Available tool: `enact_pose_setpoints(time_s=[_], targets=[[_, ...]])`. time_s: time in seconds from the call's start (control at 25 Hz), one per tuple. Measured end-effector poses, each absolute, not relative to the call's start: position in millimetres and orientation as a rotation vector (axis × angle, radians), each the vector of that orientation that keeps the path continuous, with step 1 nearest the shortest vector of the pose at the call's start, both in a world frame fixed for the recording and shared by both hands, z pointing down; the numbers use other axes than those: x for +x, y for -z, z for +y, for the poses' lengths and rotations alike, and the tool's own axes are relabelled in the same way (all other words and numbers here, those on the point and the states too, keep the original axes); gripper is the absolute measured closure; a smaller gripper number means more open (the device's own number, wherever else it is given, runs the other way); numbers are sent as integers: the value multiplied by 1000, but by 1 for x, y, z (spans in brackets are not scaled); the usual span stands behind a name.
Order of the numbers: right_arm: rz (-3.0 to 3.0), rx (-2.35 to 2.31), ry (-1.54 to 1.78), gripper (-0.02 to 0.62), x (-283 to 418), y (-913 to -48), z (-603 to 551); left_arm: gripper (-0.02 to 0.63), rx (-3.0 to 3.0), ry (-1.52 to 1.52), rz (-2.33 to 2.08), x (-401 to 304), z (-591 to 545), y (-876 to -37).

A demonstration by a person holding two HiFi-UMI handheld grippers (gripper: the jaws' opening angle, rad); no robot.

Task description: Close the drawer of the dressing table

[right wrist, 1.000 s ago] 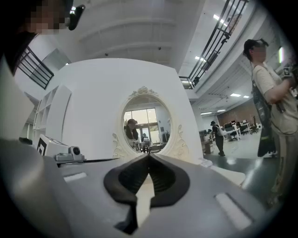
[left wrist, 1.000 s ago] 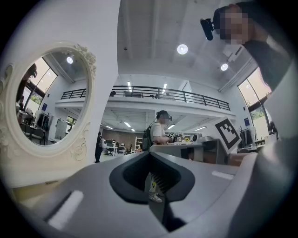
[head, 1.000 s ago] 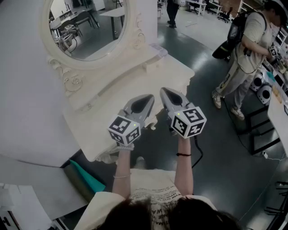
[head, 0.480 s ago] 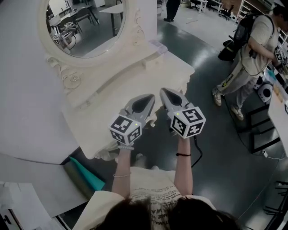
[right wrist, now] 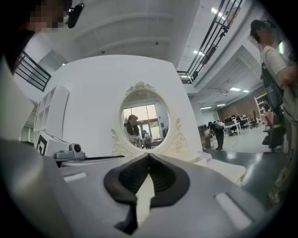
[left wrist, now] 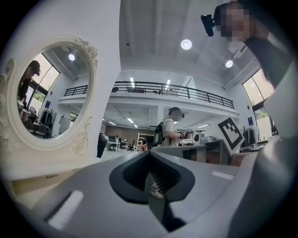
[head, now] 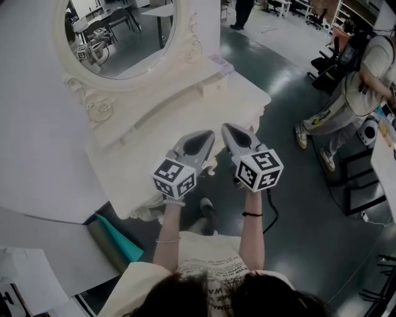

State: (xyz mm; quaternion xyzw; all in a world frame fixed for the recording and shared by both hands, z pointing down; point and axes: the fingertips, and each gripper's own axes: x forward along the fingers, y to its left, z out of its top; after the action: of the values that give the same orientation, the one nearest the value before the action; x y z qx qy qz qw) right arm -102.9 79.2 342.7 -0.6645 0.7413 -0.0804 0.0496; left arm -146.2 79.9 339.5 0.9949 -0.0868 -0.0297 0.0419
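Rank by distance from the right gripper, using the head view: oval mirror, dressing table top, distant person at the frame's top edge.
1. dressing table top: directly below and ahead of the right gripper.
2. oval mirror: at the table's back, up and to the left.
3. distant person: far across the floor, at the top edge.
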Motion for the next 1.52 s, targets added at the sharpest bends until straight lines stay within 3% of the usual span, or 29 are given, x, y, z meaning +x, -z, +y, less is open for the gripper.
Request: enact_pose_setpoints(time_s=[1.52], targets=[[2316, -2001, 436, 592, 12, -396, -59, 604, 2936, 43, -277, -19, -54, -381]])
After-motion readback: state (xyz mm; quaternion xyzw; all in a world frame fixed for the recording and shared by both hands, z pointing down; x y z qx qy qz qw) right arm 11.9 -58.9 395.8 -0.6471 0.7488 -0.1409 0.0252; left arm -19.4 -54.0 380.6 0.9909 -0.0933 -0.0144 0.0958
